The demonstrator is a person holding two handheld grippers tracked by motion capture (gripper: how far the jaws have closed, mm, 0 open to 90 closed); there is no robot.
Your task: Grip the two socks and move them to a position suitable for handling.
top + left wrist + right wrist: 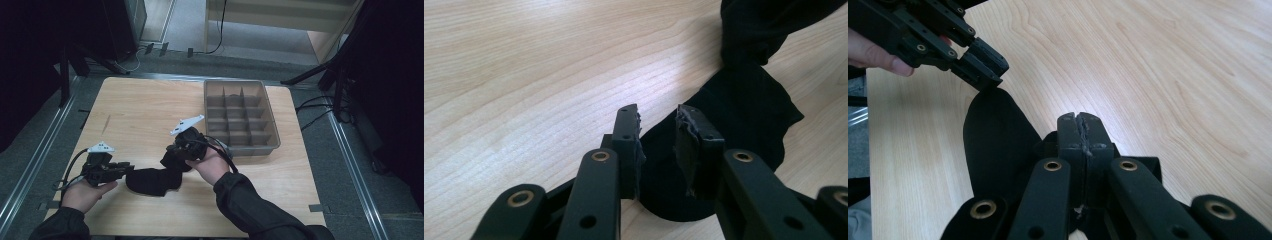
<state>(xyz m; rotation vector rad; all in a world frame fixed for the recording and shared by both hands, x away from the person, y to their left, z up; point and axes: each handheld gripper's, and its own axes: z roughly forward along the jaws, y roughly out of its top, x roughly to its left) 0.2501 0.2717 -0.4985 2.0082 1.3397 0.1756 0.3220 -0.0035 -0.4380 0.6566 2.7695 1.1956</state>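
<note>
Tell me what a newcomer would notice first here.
A black sock lies on the wooden table near its front edge, stretched between the two claws. The right claw is shut on one end of it; the left claw straddles the other end. Behind, at the right, stands a grey divided bin.

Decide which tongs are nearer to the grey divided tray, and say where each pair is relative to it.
The right tongs: they sit just off the tray's near left corner. The left tongs are much farther left, at the far end of the black cloth.
</note>
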